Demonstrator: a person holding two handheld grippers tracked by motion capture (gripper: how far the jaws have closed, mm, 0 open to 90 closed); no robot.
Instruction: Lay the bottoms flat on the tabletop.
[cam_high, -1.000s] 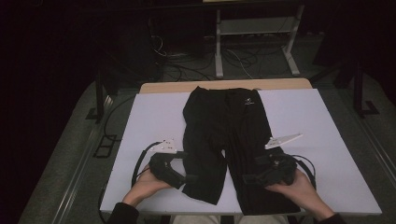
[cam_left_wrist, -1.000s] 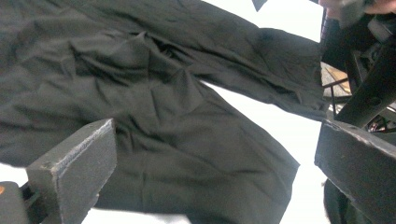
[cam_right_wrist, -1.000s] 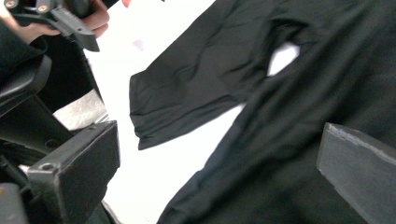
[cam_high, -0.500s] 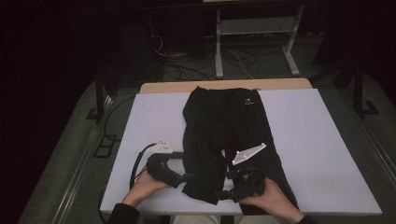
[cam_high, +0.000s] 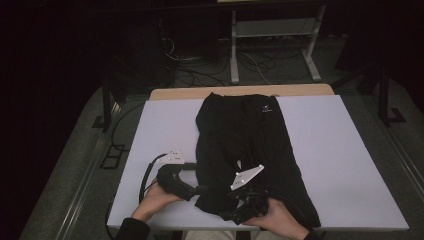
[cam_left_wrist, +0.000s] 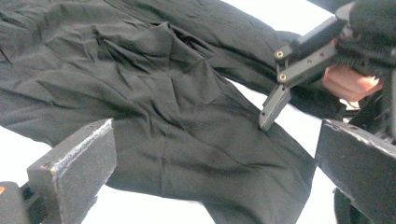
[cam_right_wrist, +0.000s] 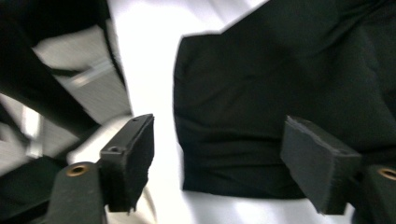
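Black jaws of the right tongs (cam_right_wrist: 215, 163) have just been closing yet stand apart, a hem corner of the black trousers (cam_high: 250, 145) lying between them unpinched. The left tongs (cam_left_wrist: 210, 177) gape wide at the trousers' left edge, gripping nothing. The trousers lie flat along the middle of the white counter (cam_high: 345, 150), waistband at its far end.

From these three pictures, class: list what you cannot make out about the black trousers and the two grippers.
- High view: the near hem of the black trousers is hidden under the right gripper and hand.
- High view: the left gripper has its jaw tips lost against dark cloth.
- Right gripper view: the trousers run past the top and right edges; blurred.
- High view: the white logo is too small to read.
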